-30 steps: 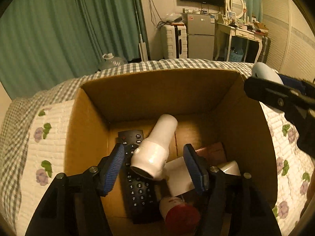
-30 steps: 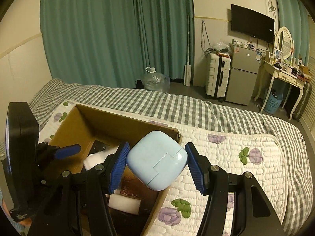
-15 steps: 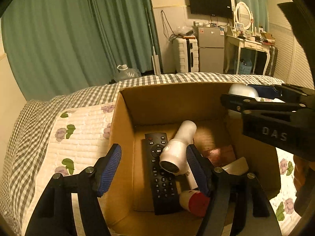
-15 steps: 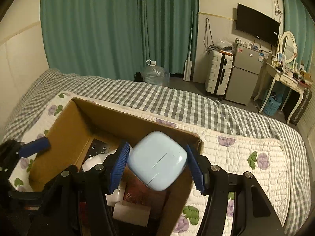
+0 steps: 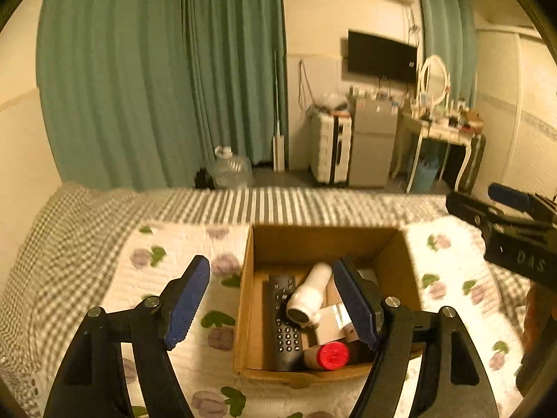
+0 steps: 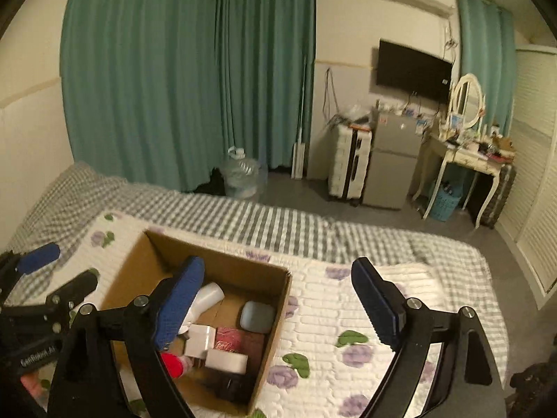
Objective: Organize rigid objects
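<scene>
A brown cardboard box (image 5: 243, 299) (image 6: 278, 317) stands open on the quilted bed. Inside lie a black remote (image 5: 283, 324), a white hair dryer (image 5: 308, 294) (image 6: 205, 296), a red-capped bottle (image 5: 330, 355) (image 6: 172, 364), small white boxes (image 6: 226, 360) and a pale blue case (image 6: 257, 316). My left gripper (image 5: 275, 303) hangs above the box's near left side, its jaws opening with nothing between them. My right gripper (image 6: 282, 304) is above the box's right rim, jaws opening wide and empty. The blue case rests on the box floor below it.
A floral quilt (image 6: 348, 313) and a grey checked cover (image 5: 69, 230) lie over the bed. Beyond the bed are green curtains (image 6: 191, 69), a water jug (image 6: 242, 176), a white suitcase (image 6: 350, 163), a small fridge (image 6: 391, 163) and a dressing table (image 6: 463, 160).
Both grippers rose and pulled back from the box. The right gripper let go of the pale blue case, which now lies in the box. The left jaws widened away from the hair dryer.
</scene>
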Action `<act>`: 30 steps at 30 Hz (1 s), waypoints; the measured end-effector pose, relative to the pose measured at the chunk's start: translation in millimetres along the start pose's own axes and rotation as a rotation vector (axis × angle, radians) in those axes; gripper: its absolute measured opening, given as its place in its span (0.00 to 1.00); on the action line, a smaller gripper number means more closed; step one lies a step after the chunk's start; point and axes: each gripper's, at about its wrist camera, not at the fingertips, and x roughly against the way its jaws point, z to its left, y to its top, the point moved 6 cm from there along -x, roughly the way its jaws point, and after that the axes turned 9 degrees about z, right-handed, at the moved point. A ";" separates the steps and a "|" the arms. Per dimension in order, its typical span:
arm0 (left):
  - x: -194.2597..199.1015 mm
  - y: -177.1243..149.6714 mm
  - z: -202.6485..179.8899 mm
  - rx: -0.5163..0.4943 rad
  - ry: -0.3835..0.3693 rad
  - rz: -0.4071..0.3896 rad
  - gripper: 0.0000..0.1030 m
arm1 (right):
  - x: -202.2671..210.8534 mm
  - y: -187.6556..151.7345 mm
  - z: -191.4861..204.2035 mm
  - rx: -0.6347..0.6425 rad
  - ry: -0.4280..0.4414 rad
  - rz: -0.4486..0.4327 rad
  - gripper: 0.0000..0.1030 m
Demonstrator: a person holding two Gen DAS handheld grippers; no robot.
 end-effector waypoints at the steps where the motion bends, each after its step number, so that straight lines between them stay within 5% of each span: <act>1: 12.9 3.6 0.1 -0.002 -0.001 -0.020 0.76 | 19.9 2.3 1.2 0.001 -0.006 -0.023 0.88; 9: 101.5 17.8 7.4 -0.009 -0.003 -0.172 0.76 | 124.1 12.0 19.2 0.036 -0.058 -0.144 1.00; 17: 148.6 -18.4 16.6 -0.019 0.033 -0.286 0.77 | 188.7 -17.8 27.4 -0.016 -0.099 -0.234 1.00; 25: 118.0 -81.6 18.7 0.003 -0.013 -0.269 0.77 | 183.0 -84.6 20.4 -0.088 -0.166 -0.336 1.00; 30: 97.1 -102.5 12.5 0.011 -0.028 -0.228 0.77 | 140.9 -123.2 13.6 -0.120 -0.125 -0.240 1.00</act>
